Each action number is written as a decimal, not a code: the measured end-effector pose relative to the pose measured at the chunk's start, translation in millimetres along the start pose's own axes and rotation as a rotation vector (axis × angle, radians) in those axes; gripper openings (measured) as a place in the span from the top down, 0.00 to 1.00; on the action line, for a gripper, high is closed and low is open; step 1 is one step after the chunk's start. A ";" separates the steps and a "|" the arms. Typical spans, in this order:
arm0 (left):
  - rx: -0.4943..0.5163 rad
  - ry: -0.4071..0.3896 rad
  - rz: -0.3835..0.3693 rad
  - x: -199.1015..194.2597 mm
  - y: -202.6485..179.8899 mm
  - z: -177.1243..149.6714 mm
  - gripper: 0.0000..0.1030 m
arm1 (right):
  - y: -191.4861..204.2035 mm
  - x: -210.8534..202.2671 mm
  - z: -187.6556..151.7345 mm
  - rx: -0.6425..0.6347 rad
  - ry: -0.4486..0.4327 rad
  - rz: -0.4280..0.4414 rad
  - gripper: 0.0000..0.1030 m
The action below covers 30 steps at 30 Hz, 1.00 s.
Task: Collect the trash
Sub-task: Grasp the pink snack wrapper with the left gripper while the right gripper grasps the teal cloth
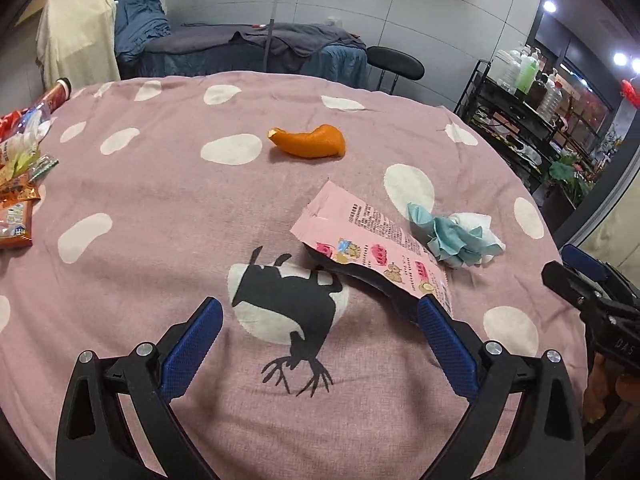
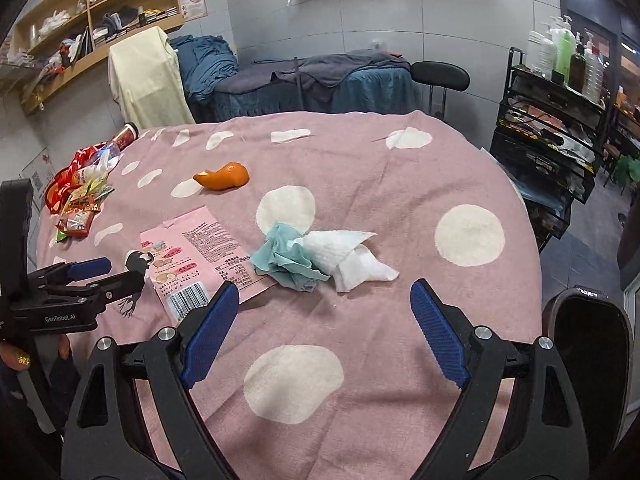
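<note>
On the pink spotted tablecloth (image 1: 160, 200) lie an orange peel (image 1: 310, 141), a pink snack wrapper (image 1: 372, 236) and a crumpled teal and white tissue wad (image 1: 460, 236). My left gripper (image 1: 320, 328) is open and empty, hovering just short of the wrapper. My right gripper (image 2: 324, 312) is open and empty, just short of the tissue wad (image 2: 320, 258). The wrapper (image 2: 192, 256) and peel (image 2: 222, 176) also show in the right wrist view. Each gripper shows in the other's view: the left (image 2: 92, 274), the right (image 1: 576, 276).
A pile of snack packets and a bottle (image 2: 80, 192) lies at the table's far left edge (image 1: 20, 168). A dark bin (image 2: 588, 344) stands by the table's right side. A stool (image 2: 440, 74), a bed and a metal shelf rack (image 2: 552, 120) stand behind.
</note>
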<state>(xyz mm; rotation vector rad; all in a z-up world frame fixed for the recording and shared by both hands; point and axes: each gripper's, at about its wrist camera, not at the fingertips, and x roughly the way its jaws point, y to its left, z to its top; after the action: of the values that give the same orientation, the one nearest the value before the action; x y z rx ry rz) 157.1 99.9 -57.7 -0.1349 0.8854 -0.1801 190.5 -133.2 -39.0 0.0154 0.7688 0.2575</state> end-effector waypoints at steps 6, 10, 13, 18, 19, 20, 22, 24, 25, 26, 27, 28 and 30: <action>-0.061 0.048 -0.095 22.1 5.9 14.4 0.07 | 17.3 24.0 10.6 -0.079 0.057 0.043 0.28; -0.092 0.038 -0.152 16.5 10.9 17.1 0.07 | 19.6 47.6 18.5 -0.106 0.111 0.020 0.35; -0.110 0.056 -0.194 18.9 14.0 17.2 0.07 | 21.8 62.9 20.8 -0.124 0.158 0.039 0.43; -0.113 0.073 -0.160 37.7 9.4 31.9 0.07 | 24.0 94.3 22.4 -0.123 0.276 0.080 0.66; -0.097 0.078 -0.165 41.1 5.1 35.8 0.08 | 24.0 97.4 21.5 -0.122 0.285 0.090 0.74; -0.088 0.085 -0.167 45.2 1.6 39.0 0.11 | 23.2 98.8 20.2 -0.117 0.289 0.095 0.80; -0.069 0.116 -0.157 54.9 -7.0 42.8 0.44 | 21.1 96.3 18.8 -0.106 0.273 0.103 0.89; -0.038 0.110 -0.130 55.7 -14.7 42.2 0.59 | 17.6 89.0 18.2 -0.089 0.235 0.119 0.93; -0.027 0.102 -0.131 53.1 -17.4 40.8 0.77 | 17.1 87.5 17.9 -0.087 0.227 0.123 0.94; -0.028 0.101 -0.145 51.2 -17.5 39.9 0.83 | 16.2 83.3 17.3 -0.083 0.211 0.133 0.94; -0.042 0.093 -0.165 47.0 -16.5 38.3 0.86 | 15.9 80.2 16.9 -0.085 0.201 0.145 0.94; -0.050 0.083 -0.169 43.9 -15.6 37.2 0.88 | 15.7 74.8 15.1 -0.081 0.187 0.159 0.94; -0.051 0.052 -0.156 34.5 -14.9 34.7 0.92 | 15.0 66.5 14.8 -0.073 0.165 0.178 0.94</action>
<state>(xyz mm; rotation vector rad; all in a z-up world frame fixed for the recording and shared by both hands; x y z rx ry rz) 203.9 79.5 -59.2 -0.2480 0.9315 -0.3080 243.2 -101.8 -72.2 -0.0068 0.9227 0.4608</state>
